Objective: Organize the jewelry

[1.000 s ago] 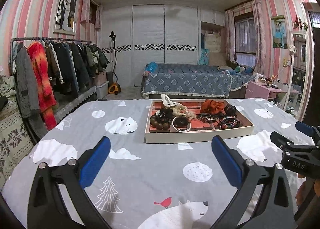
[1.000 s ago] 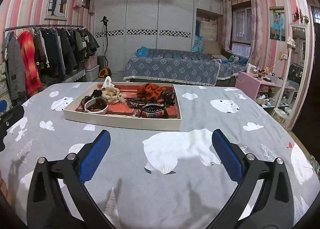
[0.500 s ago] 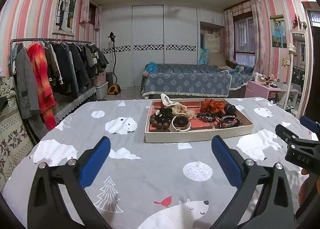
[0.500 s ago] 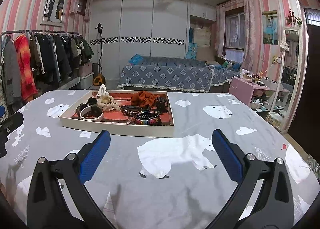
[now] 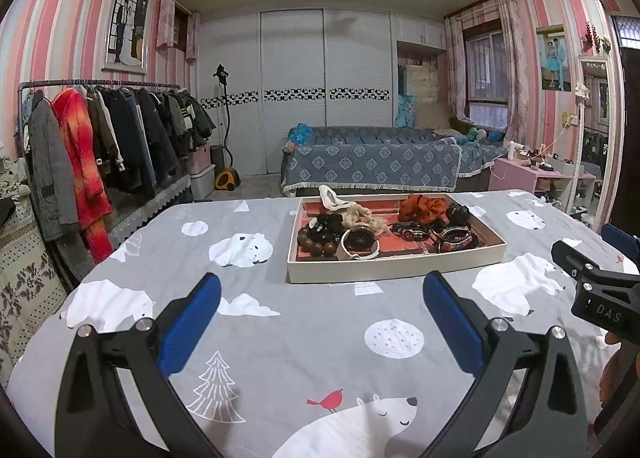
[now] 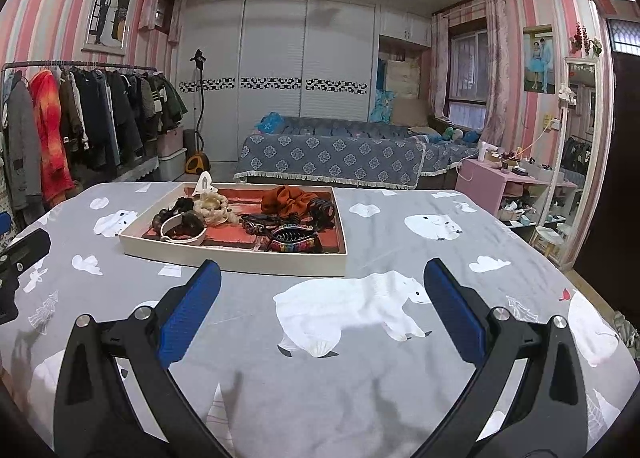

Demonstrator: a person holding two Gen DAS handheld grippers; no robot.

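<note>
A shallow cream tray (image 5: 396,268) with a red lining sits on the grey bear-print tablecloth (image 5: 304,338). It holds brown wooden beads (image 5: 316,246), a white bangle (image 5: 358,252), an orange scrunchie (image 5: 424,208), dark bracelets and a colourful hair claw (image 5: 456,238). The tray shows in the right wrist view too (image 6: 236,258), with the hair claw (image 6: 292,238) near its front. My left gripper (image 5: 322,316) is open and empty, in front of the tray. My right gripper (image 6: 322,316) is open and empty, in front of the tray's right corner.
A clothes rack (image 5: 100,154) stands left of the table. A blue-covered bed (image 5: 372,166) lies beyond the table. A pink side table (image 6: 504,186) and a mirror (image 6: 576,162) stand at the right. The right gripper's body (image 5: 600,294) shows at the left view's right edge.
Both grippers have risen and pulled back slightly, so the tray sits a little lower and farther in both views. Both stay open. Nothing in the tray has moved.
</note>
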